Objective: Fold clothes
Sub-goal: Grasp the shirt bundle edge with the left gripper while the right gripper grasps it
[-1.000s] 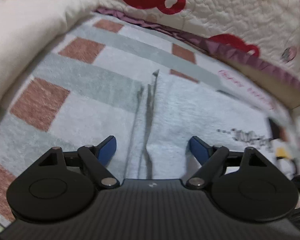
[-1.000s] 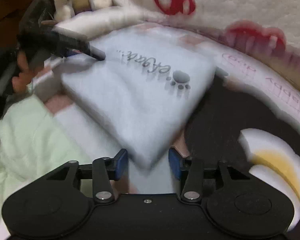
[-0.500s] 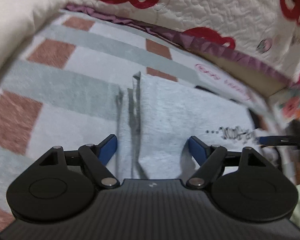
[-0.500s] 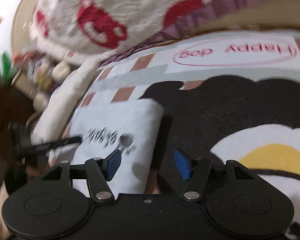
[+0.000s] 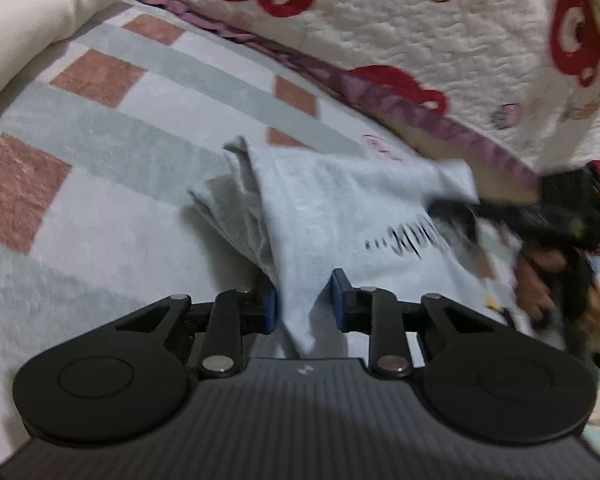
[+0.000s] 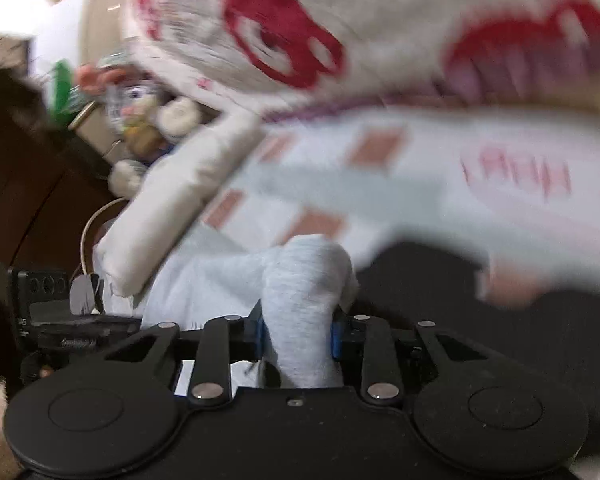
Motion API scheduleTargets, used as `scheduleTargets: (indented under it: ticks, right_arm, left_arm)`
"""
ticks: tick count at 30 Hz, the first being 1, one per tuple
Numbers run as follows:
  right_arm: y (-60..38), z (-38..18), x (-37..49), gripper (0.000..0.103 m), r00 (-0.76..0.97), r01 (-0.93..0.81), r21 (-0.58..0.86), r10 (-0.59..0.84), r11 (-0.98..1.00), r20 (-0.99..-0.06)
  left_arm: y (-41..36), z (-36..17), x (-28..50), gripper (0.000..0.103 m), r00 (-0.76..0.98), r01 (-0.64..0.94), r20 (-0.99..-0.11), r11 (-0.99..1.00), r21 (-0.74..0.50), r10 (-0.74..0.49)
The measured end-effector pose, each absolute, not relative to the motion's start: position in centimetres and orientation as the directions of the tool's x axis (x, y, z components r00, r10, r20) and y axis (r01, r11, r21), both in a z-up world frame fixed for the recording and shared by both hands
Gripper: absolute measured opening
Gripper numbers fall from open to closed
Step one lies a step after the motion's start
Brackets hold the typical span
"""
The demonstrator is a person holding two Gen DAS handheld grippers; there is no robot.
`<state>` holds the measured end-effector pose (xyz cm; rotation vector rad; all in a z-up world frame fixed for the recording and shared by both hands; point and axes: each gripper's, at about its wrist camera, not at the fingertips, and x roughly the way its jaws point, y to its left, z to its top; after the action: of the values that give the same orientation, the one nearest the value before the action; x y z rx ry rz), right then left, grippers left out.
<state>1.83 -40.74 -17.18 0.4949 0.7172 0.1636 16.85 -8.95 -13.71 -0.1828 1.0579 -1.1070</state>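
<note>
A folded light grey garment (image 5: 340, 208) with dark script print lies on the checked blanket (image 5: 100, 184). My left gripper (image 5: 303, 306) is shut on its near corner, the cloth bunched between the blue pads. In the left wrist view the right gripper (image 5: 452, 204) holds the garment's far right edge, with a hand (image 5: 540, 280) behind it. In the right wrist view my right gripper (image 6: 298, 334) is shut on a thick fold of the grey garment (image 6: 300, 280). The left gripper's body (image 6: 48, 312) shows at the left edge there.
A white quilt with red prints (image 5: 420, 32) rises behind the blanket. A cream pillow (image 5: 32, 12) lies at the left. A black garment with a yellow and white patch (image 6: 480, 312) lies to the right. Soft toys and clutter (image 6: 140, 120) sit beyond the pillow (image 6: 188, 184).
Both grippers have closed on the grey garment, left on the near corner, right on the opposite edge. The garment's edges have lifted and bunched.
</note>
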Motion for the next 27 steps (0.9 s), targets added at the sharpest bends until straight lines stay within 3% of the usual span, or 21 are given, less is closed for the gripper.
scheduleTargets:
  ticks: [2,3,9,11,15,18,21,22,23,25,27]
  right_arm:
    - [-40.8,-15.8,2.9,0.039,0.746,0.007,0.39,0.254,0.921,-0.615]
    - [-41.0,-16.3,2.1,0.056,0.752,0.041,0.409,0.241,0.912,-0.613]
    - [-42.2,-18.7,-2.4,0.059,0.779,0.233,0.516,0.159,0.824,-0.606]
    - [-42.7,-19.5,-3.9,0.061,0.784,0.294,0.548,0.13,0.784,-0.606]
    - [-43.5,-21.2,-6.9,0.067,0.789,0.405,0.604,0.072,0.686,-0.611]
    - [-42.7,-22.3,-8.4,0.069,0.802,0.41,0.661,0.096,0.628,-0.589]
    - [-41.6,-23.2,-9.3,0.071,0.817,0.394,0.71,0.131,0.584,-0.561]
    - [-41.2,-23.1,-8.9,0.074,0.819,0.383,0.706,0.134,0.597,-0.557]
    - [-40.9,-23.1,-8.6,0.076,0.822,0.371,0.701,0.136,0.609,-0.553]
    - [-40.6,-23.0,-7.6,0.089,0.833,0.343,0.692,0.135,0.635,-0.536]
    - [-40.5,-22.8,-6.2,0.087,0.839,0.341,0.667,0.106,0.662,-0.534]
  left_arm:
    - [-8.8,-13.2,16.3,0.024,-0.023,0.637,-0.57,0.428,-0.641,-0.821]
    - [-9.0,-13.3,16.0,0.026,-0.028,0.638,-0.567,0.422,-0.644,-0.823]
    - [-8.6,-14.1,17.4,0.054,0.146,0.592,-0.606,0.56,-0.58,-0.782]
    - [-7.9,-14.5,18.5,0.068,0.198,0.536,-0.599,0.598,-0.596,-0.776]
    - [-8.3,-16.3,21.0,0.07,0.177,0.453,-0.556,0.569,-0.686,-0.812]
    - [-9.5,-17.2,21.3,0.077,0.161,0.436,-0.558,0.566,-0.7,-0.814]
    - [-10.5,-17.0,20.6,0.074,0.177,0.477,-0.576,0.581,-0.659,-0.798]
    - [-10.8,-16.9,20.4,0.055,0.182,0.49,-0.581,0.586,-0.645,-0.793]
    - [-11.1,-16.8,20.2,0.047,0.188,0.503,-0.587,0.591,-0.631,-0.787]
    - [-11.8,-16.7,19.8,0.042,0.2,0.528,-0.597,0.599,-0.602,-0.777]
    - [-12.2,-16.4,19.3,0.038,0.219,0.551,-0.603,0.607,-0.572,-0.767]
